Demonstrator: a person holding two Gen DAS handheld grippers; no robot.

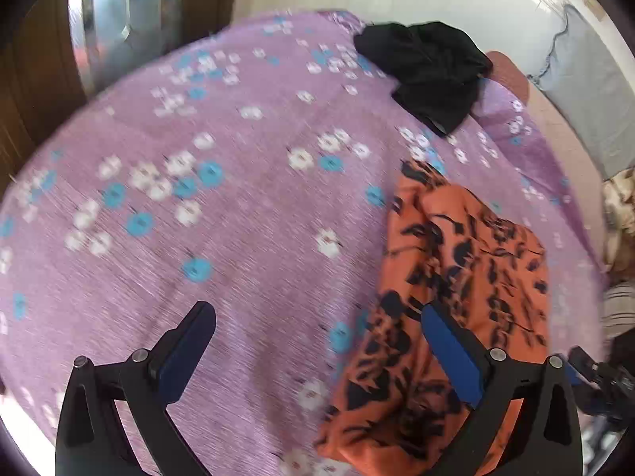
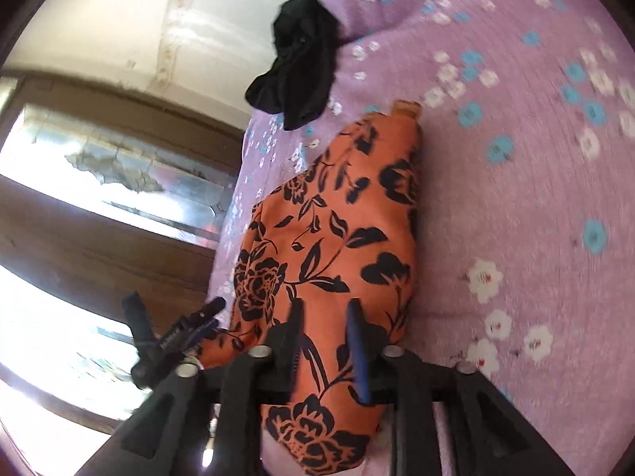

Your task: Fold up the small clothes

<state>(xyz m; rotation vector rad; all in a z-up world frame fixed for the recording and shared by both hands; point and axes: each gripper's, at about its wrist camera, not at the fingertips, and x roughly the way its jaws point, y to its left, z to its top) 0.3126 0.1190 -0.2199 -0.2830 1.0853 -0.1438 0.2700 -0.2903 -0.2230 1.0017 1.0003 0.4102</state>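
Nearest the lens in the right wrist view, the right gripper (image 2: 326, 317) stands with its jaws partly parted, and the orange floral garment (image 2: 325, 230) runs between them; the cloth passes through the gap, but whether the pads press on it I cannot tell. The left gripper (image 1: 317, 341) has its jaws spread wide and released, nothing between them but bedding.

The purple flowered bedspread (image 1: 238, 206) is the largest thing, filling the space ahead of both pairs of jaws. On it lies the orange floral garment (image 1: 468, 277), folded into a long narrow shape: in the left wrist view it lies under and beyond the right-hand finger, while the left-hand finger hangs over bare bedspread. Farther ahead of the jaws, well apart from the orange piece, a crumpled black garment (image 1: 432, 71) sits near the far edge of the bed. In the right wrist view that black garment (image 2: 301, 63) shows just beyond the orange piece's far end.
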